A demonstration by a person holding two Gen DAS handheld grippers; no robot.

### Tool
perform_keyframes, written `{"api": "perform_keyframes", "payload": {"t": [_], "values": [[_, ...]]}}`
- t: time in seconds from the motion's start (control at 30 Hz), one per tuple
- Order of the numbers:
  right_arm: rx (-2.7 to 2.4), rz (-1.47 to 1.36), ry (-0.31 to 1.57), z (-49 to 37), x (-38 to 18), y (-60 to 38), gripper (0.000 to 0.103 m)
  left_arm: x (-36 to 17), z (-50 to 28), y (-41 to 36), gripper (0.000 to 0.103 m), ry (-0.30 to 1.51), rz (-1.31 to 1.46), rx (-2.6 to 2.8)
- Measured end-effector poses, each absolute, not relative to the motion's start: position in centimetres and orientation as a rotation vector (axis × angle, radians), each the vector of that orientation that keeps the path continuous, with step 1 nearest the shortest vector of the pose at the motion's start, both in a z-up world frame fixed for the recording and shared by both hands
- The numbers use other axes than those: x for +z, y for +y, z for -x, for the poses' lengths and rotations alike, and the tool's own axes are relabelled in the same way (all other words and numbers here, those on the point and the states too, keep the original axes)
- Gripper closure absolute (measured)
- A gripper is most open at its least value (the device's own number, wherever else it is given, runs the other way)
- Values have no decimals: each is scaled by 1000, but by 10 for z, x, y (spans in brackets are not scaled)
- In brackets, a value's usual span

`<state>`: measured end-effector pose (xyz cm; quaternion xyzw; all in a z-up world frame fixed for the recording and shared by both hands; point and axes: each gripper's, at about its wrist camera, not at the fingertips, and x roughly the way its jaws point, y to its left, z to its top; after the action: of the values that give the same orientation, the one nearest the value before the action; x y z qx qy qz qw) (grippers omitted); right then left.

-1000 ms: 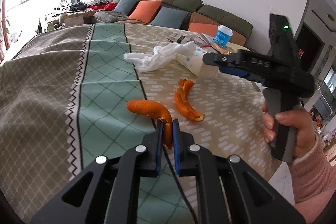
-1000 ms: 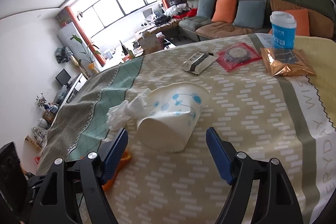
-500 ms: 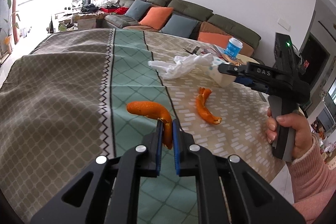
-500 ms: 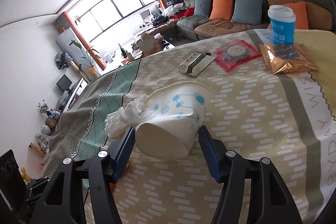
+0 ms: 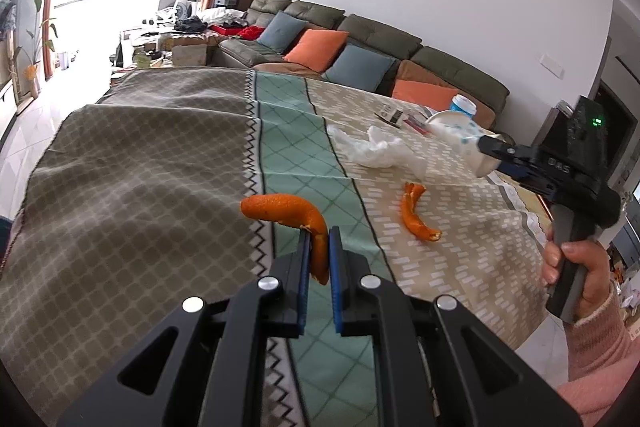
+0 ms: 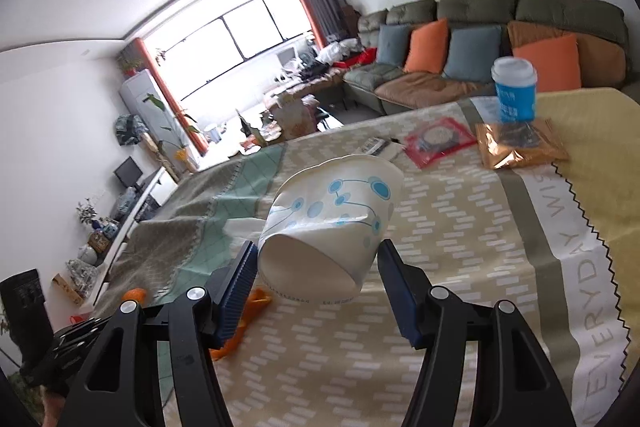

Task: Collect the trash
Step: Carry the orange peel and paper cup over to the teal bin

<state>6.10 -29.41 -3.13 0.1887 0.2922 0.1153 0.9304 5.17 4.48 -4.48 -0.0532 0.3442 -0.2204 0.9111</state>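
Observation:
My left gripper is shut on a curved piece of orange peel and holds it above the patterned tablecloth. A second orange peel lies on the cloth to the right. My right gripper is shut on a dented white paper cup with blue dots, lifted on its side off the table; it also shows in the left wrist view. A crumpled white tissue lies on the cloth beyond the peel.
A blue cup with white lid, a gold foil wrapper, a red packet and a small grey packet lie at the table's far end. A sofa with cushions stands behind. The table edge drops off at the right.
My right gripper closed around the paper cup and lifted it off the table. My left gripper rose and drew back left with the orange peel.

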Motion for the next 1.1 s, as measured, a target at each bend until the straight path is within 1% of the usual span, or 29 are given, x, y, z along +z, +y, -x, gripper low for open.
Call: {"api": "perform_keyframes", "payload": {"t": [0.37, 0.87, 1.1], "values": [[463, -293, 566, -53, -12, -229, 41, -34, -40, 78, 93, 676, 134, -385], [686, -215, 633, -72, -18, -141, 41, -26, -23, 122, 93, 641, 159, -288], [748, -191, 656, -81, -23, -114, 41, -24, -14, 143, 93, 626, 172, -234]]}}
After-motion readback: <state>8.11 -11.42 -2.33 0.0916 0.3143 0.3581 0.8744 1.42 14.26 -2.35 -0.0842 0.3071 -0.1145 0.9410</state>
